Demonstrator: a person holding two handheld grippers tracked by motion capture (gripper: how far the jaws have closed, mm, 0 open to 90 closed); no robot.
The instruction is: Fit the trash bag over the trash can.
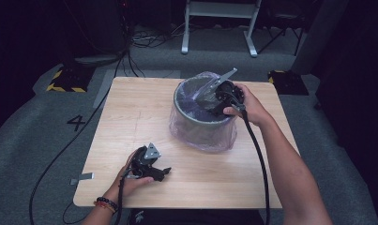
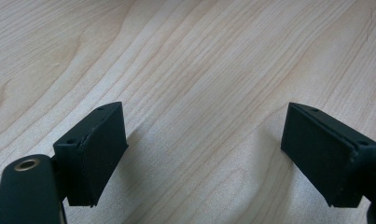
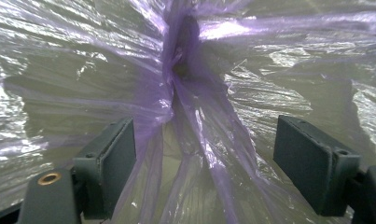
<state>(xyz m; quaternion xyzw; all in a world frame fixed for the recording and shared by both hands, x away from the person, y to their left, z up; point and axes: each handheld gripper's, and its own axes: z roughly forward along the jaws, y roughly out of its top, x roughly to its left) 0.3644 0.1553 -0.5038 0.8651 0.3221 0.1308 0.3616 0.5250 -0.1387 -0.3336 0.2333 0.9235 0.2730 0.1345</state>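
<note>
Right gripper (image 1: 214, 101) is dipped into the bin (image 1: 196, 123), jaws wide, nothing gripped; the bunched liner (image 3: 185, 93) sits just ahead between them, probably to be pushed down flat. Left gripper (image 1: 164, 171) is parked open on the table (image 1: 130, 122).

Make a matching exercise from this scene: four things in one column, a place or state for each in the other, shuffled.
1. left claw
2. right claw
3. bag
4. bin

a. grey, stands on the table
b. purple, lines the bin and hangs over its rim
c. open, low over bare wood
d. open, down inside the bin

Pairs: 1-c, 2-d, 3-b, 4-a
</note>
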